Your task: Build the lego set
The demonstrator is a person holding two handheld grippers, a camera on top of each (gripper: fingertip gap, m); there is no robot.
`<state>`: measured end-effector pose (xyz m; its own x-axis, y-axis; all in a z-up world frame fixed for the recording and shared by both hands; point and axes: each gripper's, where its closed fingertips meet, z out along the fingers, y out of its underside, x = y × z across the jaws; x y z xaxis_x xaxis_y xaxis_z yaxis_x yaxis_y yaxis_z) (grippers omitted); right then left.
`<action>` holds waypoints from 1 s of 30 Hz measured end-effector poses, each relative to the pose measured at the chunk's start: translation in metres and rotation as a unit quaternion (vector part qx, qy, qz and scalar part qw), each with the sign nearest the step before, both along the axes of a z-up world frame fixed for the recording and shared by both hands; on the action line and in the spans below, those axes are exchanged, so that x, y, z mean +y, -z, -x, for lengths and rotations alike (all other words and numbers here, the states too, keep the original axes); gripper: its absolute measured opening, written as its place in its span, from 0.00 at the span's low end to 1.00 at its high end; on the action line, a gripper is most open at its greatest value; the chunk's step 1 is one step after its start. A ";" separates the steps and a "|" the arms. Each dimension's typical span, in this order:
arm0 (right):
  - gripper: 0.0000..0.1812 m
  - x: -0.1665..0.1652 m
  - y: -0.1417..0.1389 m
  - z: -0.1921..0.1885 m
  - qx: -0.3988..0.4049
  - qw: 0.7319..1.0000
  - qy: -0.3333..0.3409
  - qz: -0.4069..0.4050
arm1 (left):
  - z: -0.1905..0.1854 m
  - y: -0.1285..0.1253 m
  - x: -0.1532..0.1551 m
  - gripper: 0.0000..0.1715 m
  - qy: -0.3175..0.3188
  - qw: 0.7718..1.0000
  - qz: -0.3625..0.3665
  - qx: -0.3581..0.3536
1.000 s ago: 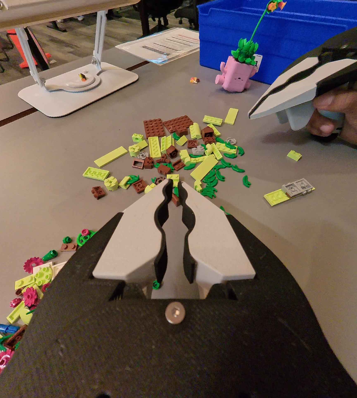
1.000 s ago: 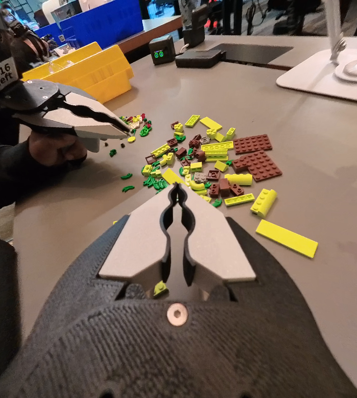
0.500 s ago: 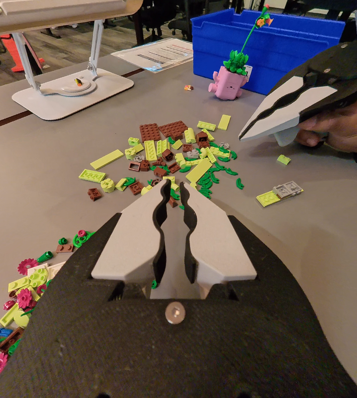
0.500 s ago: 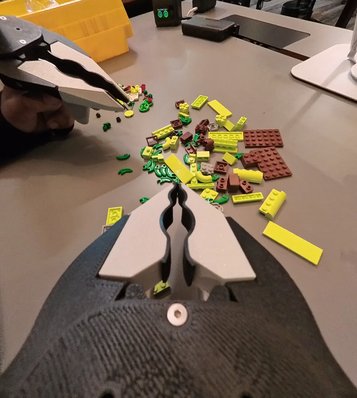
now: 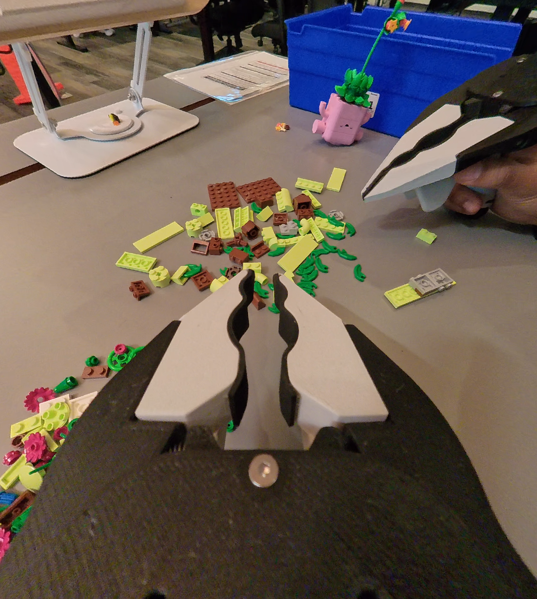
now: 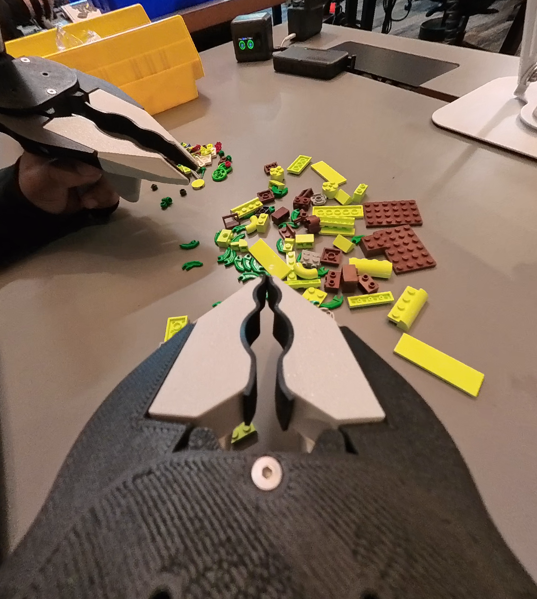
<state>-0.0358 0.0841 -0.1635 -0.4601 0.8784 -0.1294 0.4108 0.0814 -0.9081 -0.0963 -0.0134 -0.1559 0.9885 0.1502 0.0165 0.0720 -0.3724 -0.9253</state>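
Observation:
A pile of loose lime, brown and green lego pieces [image 5: 260, 233] lies mid-table, with two brown plates [image 5: 223, 194] at its far side. It also shows in the right wrist view [image 6: 309, 233]. A lime plate carrying grey pieces [image 5: 422, 287] lies apart to the right. My left gripper [image 5: 263, 280] hovers at the pile's near edge, jaws slightly apart and empty. My right gripper [image 6: 267, 280] is shut and empty over the pile's near edge; it also shows in the left wrist view [image 5: 366, 196]. The left gripper [image 6: 192, 171] shows above a second small pile.
A second pile of flower pieces [image 5: 33, 437] lies at the lower left. A pink pot model with a green plant [image 5: 341, 123] stands before a blue bin [image 5: 390, 64]. A white stand base [image 5: 105, 136], yellow bins [image 6: 131, 64] and black devices [image 6: 309, 61] sit farther back. A long lime tile [image 6: 439, 364] lies at the right. Left tips to right tips: about 12 centimetres.
Both grippers have drawn back a little from the main pile. The lime plate has come into the right wrist view. Neither jaw gap has changed.

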 end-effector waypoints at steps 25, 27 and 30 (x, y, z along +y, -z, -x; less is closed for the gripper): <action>0.00 0.000 -0.002 0.000 0.010 1.000 0.003 -0.008 | -0.006 0.005 -0.001 0.00 0.017 1.000 0.016 -0.009; 0.00 0.000 -0.003 -0.001 0.014 1.000 0.003 -0.005 | 0.004 0.005 -0.007 0.02 -0.005 1.000 0.017 -0.006; 0.00 0.000 -0.007 -0.003 0.024 1.000 0.003 -0.002 | 0.049 0.004 -0.038 0.01 -0.106 0.993 0.027 0.043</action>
<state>-0.0330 0.0841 -0.1568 -0.4596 0.8820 -0.1045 0.3678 0.0819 -0.9263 -0.1457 -0.0516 -0.1598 0.9321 0.3534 -0.0793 0.0764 -0.4059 -0.9107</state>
